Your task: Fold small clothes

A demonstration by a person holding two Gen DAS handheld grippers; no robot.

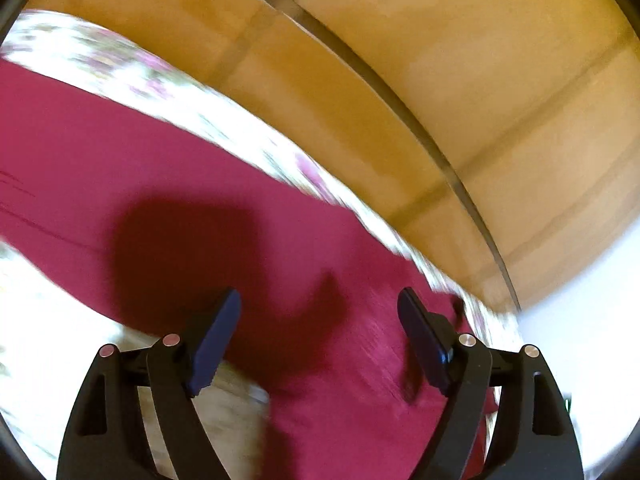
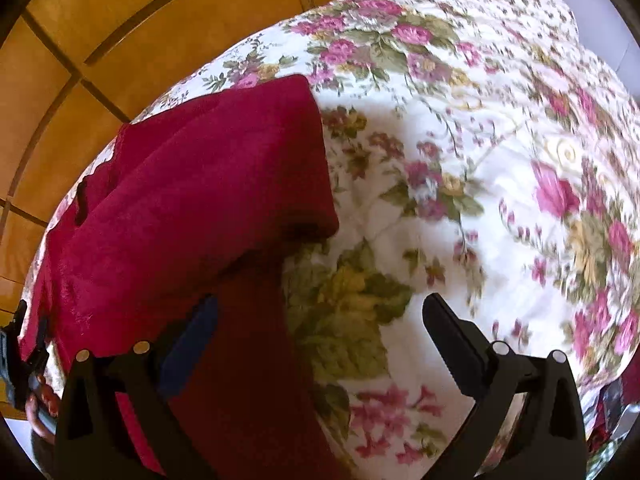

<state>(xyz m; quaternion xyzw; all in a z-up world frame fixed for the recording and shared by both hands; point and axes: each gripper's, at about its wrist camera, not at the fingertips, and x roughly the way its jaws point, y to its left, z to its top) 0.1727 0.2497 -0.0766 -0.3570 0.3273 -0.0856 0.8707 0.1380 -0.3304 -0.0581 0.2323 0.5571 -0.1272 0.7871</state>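
Observation:
A dark red garment (image 1: 160, 168) lies on a floral bedspread (image 1: 120, 64), near the bed's edge. In the left wrist view my left gripper (image 1: 320, 304) is open just above the red cloth, holding nothing; the view is blurred. In the right wrist view the red garment (image 2: 192, 200) lies partly folded, with a doubled upper layer. My right gripper (image 2: 320, 316) is open and empty, its left finger over the red cloth, its right finger over the floral bedspread (image 2: 460, 140).
An orange tiled floor (image 1: 440, 80) lies beyond the bed edge, also in the right wrist view (image 2: 80, 40). The left gripper and a hand show at the lower left (image 2: 20, 364). A white wall (image 2: 600, 0) is at the far right.

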